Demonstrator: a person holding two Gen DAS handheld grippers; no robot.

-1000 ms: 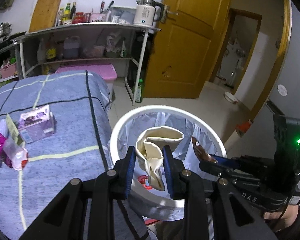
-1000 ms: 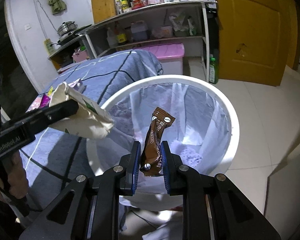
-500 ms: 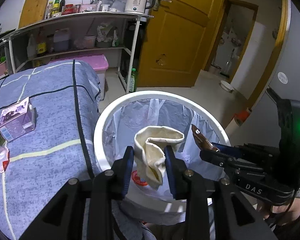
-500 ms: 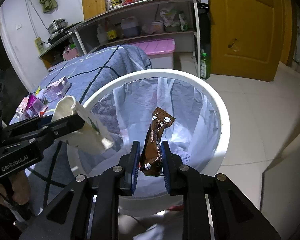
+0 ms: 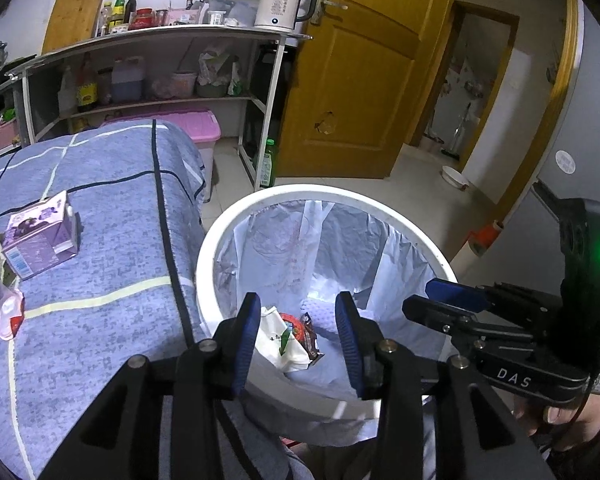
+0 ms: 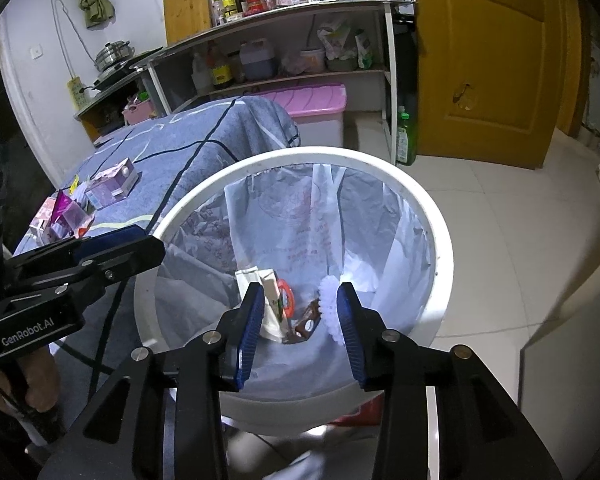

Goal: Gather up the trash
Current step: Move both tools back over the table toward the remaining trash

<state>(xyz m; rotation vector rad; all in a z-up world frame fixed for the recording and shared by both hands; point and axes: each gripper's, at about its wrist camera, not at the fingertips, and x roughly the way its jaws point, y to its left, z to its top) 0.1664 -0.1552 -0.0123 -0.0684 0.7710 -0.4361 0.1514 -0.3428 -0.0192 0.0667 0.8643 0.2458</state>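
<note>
A white trash bin [image 5: 220, 240] with a pale plastic liner stands beside the blue-covered table [image 5: 100, 248]. My left gripper [image 5: 298, 320] is open and empty above the bin's near rim. My right gripper [image 6: 300, 318] is open and empty above the same bin [image 6: 436, 236]. At the bottom of the bin lie a cream paper carton [image 5: 278, 342] and a brown snack wrapper [image 5: 310, 336]; both show in the right wrist view, carton [image 6: 270, 280], wrapper [image 6: 306, 322]. Each gripper appears in the other's view: right [image 5: 456, 300], left [image 6: 112, 246].
A purple drink carton [image 5: 40, 236] and pink and white wrappers [image 5: 0, 308] lie on the table's left part. A metal shelf with bottles and a kettle [image 5: 280, 8], a pink storage box [image 5: 192, 128], a green bottle [image 5: 268, 164] and a yellow door [image 5: 360, 72] stand behind.
Both grippers opened. The cream carton dropped from the left gripper and the brown wrapper from the right gripper into the bin.
</note>
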